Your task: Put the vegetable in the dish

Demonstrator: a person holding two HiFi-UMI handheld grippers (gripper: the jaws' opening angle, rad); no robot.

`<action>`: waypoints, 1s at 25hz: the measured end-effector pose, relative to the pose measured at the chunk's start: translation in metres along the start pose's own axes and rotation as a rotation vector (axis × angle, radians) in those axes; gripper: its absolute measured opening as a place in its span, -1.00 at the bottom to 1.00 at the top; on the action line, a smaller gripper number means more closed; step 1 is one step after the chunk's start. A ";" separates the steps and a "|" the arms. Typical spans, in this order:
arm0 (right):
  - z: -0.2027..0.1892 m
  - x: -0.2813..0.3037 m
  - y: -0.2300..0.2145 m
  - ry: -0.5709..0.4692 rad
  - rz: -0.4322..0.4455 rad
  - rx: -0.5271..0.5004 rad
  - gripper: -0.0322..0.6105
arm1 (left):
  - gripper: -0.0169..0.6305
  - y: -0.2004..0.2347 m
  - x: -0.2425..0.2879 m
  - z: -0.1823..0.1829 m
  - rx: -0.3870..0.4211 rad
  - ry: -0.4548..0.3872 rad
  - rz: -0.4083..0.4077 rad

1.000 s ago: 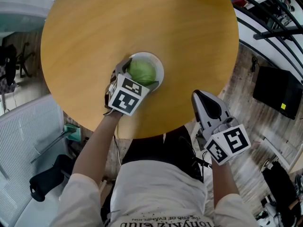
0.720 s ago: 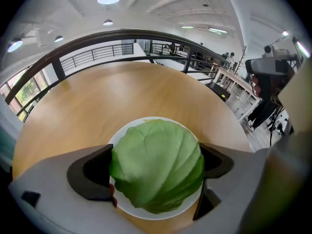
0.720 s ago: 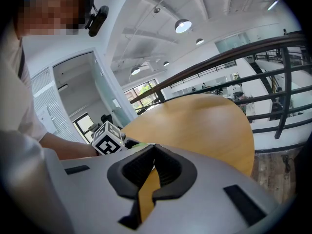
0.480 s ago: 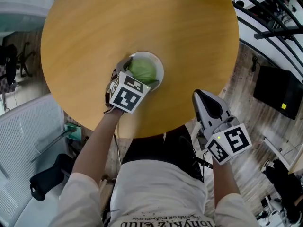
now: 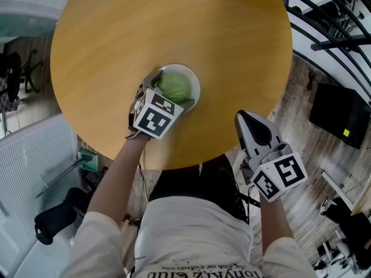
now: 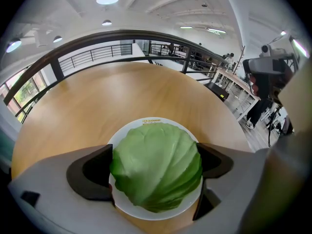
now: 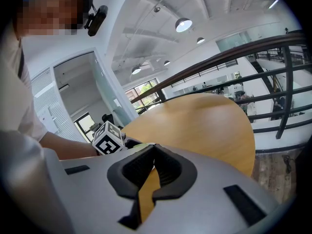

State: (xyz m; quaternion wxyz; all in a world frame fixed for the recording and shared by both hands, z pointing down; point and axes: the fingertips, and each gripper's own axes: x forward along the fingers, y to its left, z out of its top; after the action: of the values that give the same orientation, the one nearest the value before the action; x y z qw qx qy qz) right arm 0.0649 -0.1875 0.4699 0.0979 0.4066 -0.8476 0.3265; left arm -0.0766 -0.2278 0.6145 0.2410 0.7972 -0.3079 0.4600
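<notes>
Green cabbage (image 6: 157,169) in dish (image 6: 118,134) | left gripper (image 6: 155,164) clamping | right gripper (image 7: 152,168) closed

A round tabletop (image 5: 174,22) of light, yellowish wood fills the upper part of the head view. Directly on it sits a white dish (image 5: 195,81) — near the middle across, closer to the person's edge.

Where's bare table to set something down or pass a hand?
Free: the whole far half of the table, from the dish out to the far rim, plus the wide strips left and right of the dish. Crowded: the near edge, where the left tool grips the cabbage in the dish and the right tool sits shut at the near-right rim.
</notes>
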 end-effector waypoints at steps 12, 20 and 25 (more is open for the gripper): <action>0.011 -0.002 0.009 -0.001 0.022 -0.030 -0.83 | 0.66 0.003 -0.026 0.013 -0.057 -0.063 0.008; 0.019 -0.002 0.038 0.055 0.073 -0.080 -0.83 | 0.65 -0.002 -0.079 0.018 -0.155 -0.191 0.025; 0.019 -0.006 0.061 0.121 0.110 -0.129 -0.83 | 0.36 -0.019 -0.126 0.017 -0.160 -0.265 0.038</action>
State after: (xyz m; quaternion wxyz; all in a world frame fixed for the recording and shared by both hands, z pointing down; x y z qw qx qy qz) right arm 0.0245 -0.1678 0.4235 0.1570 0.3320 -0.8803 0.3003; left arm -0.1019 -0.1923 0.4939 0.2523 0.8231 -0.3880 0.3291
